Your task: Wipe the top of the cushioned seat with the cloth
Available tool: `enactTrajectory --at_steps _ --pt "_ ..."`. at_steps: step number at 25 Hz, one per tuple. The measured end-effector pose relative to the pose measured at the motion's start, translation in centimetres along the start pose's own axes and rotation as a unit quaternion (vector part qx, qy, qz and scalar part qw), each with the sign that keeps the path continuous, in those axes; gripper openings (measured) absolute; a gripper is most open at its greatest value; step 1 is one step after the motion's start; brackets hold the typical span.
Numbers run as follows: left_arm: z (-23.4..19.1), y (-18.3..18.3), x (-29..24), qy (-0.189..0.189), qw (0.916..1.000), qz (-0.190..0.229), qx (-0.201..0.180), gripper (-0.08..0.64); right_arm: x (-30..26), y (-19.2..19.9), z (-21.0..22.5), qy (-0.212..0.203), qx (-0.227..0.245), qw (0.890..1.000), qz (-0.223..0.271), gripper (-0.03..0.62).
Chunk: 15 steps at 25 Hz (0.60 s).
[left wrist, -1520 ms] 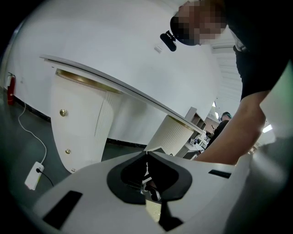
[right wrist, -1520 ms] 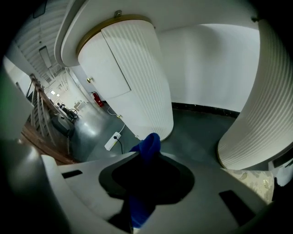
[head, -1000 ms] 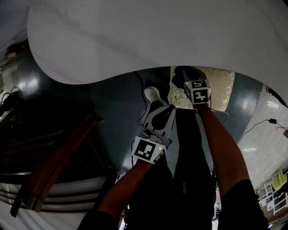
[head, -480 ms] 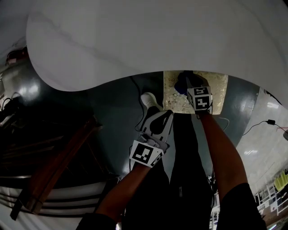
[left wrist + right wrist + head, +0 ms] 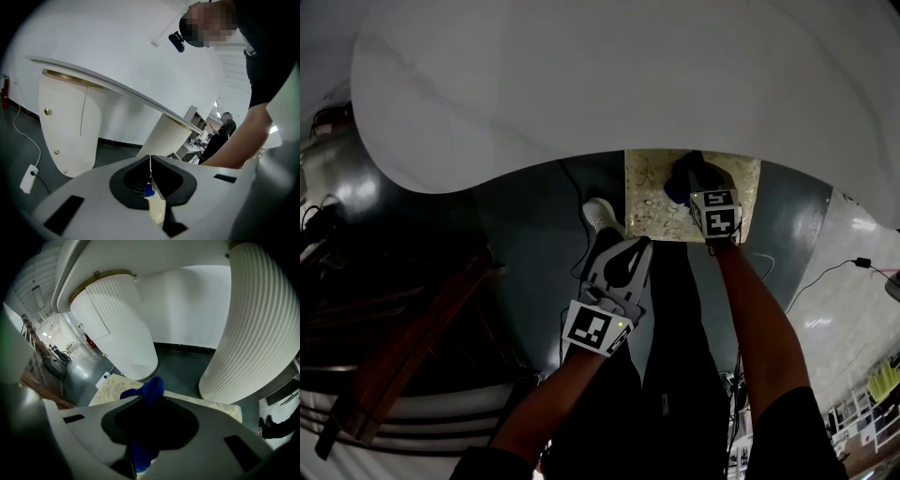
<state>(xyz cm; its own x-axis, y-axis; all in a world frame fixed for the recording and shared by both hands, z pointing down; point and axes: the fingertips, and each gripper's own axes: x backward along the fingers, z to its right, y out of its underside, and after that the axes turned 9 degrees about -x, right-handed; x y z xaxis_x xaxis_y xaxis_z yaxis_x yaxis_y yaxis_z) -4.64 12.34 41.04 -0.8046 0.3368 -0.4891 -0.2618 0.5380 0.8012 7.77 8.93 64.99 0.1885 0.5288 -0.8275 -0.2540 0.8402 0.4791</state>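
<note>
The cushioned seat [image 5: 649,202] stands on the grey floor [image 5: 534,234]. A blue cloth [image 5: 679,180] lies near the seat's far edge.

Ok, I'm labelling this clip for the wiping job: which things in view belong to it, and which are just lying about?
In the job: blue cloth, clamped in the right gripper; cushioned seat beneath it.
Lying about: white table; wooden frame; floor cable; left gripper, shut, empty.
</note>
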Motion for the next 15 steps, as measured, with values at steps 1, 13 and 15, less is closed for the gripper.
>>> enactTrajectory --at_steps 1,13,15 --pt "0.3 -0.2 -0.1 0.0 1.0 0.002 0.0 0.02 0.3 0.1 0.3 0.001 -0.006 1.0 -0.004 0.098" --pt "3.2 -1.2 -1.7 0.014 0.9999 0.003 -0.004 0.02 3.3 0.1 4.5 0.029 -0.023 0.999 -0.014 0.098" --pt "3.5 -1.3 -1.9 0.013 0.9999 0.002 -0.008 0.02 3.7 0.2 5.1 0.033 -0.025 0.999 -0.012 0.098"
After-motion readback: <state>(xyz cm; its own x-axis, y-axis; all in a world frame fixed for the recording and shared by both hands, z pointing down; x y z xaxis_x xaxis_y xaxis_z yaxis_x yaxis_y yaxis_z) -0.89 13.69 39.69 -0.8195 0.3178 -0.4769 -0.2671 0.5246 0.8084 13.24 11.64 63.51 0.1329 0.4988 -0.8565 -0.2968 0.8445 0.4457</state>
